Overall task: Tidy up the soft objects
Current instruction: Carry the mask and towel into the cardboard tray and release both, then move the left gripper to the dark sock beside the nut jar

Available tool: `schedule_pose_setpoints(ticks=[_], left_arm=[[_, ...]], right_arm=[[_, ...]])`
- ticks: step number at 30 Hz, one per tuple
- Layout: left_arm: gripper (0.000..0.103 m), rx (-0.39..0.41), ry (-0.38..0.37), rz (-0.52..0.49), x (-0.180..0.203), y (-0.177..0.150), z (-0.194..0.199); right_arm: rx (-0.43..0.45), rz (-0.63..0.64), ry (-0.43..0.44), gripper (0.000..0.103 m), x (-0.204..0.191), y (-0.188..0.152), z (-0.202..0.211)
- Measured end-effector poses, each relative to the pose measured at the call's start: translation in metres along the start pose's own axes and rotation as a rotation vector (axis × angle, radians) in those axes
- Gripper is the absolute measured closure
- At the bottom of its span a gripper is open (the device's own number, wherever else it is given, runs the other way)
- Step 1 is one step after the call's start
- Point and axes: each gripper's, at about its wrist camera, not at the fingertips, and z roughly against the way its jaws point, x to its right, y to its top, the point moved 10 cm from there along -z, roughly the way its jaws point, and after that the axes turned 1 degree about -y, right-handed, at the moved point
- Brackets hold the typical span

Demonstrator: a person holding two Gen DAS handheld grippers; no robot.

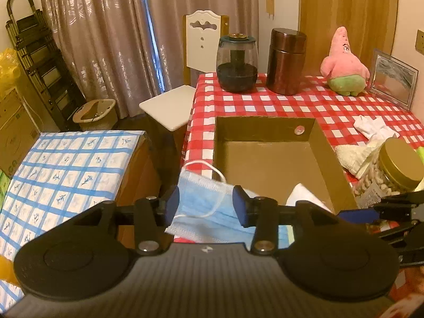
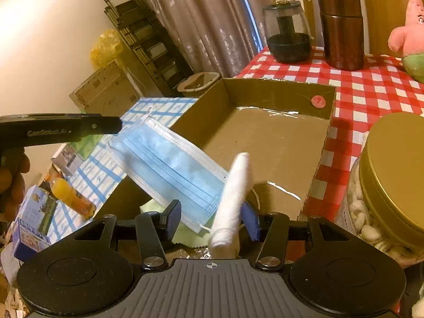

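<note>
A blue face mask (image 1: 205,204) hangs between the fingers of my left gripper (image 1: 206,201), just left of the open cardboard box (image 1: 267,159); the jaws stand wide, so whether they pinch it is unclear. In the right wrist view the left gripper (image 2: 116,124) holds one end of the mask (image 2: 169,169) at the box's (image 2: 265,143) near-left corner. My right gripper (image 2: 212,214) stands open, with a rolled white cloth (image 2: 233,198) leaning between its fingers over the mask's other end. A pink plush star (image 1: 343,63), a white cloth (image 1: 373,128) and a cream towel (image 1: 352,153) lie on the checkered table (image 1: 265,100).
A dark glass jar (image 1: 237,63) and brown canister (image 1: 285,61) stand behind the box. A gold-lidded nut jar (image 2: 392,185) sits right of it, and a picture frame (image 1: 392,79) at far right. A white chair (image 1: 180,100) and blue-checked surface (image 1: 66,175) are to the left.
</note>
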Motion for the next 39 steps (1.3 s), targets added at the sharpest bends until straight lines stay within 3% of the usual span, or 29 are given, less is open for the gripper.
schedule_pose_setpoints(ticks=[8, 16, 24, 34, 39], left_arm=[[0.062, 0.002, 0.002, 0.024, -0.006, -0.014, 0.017], [0.061, 0.023, -0.012, 0.025, 0.008, -0.022, 0.045], [0.061, 0.063, -0.112, 0.0, 0.07, -0.017, 0.072], [0.061, 0.099, -0.262, -0.053, 0.175, -0.008, 0.097], [0.061, 0.082, -0.316, -0.087, 0.221, -0.013, 0.095]], right_arm=[[0.028, 0.051, -0.029, 0.052, -0.007, -0.001, 0.013], [0.107, 0.132, -0.074, 0.052, -0.015, 0.001, 0.056], [0.243, 0.166, -0.153, 0.052, -0.008, -0.012, 0.135], [0.35, -0.032, -0.382, 0.051, 0.082, -0.047, 0.228], [0.37, -0.09, -0.43, 0.051, 0.116, -0.064, 0.257]])
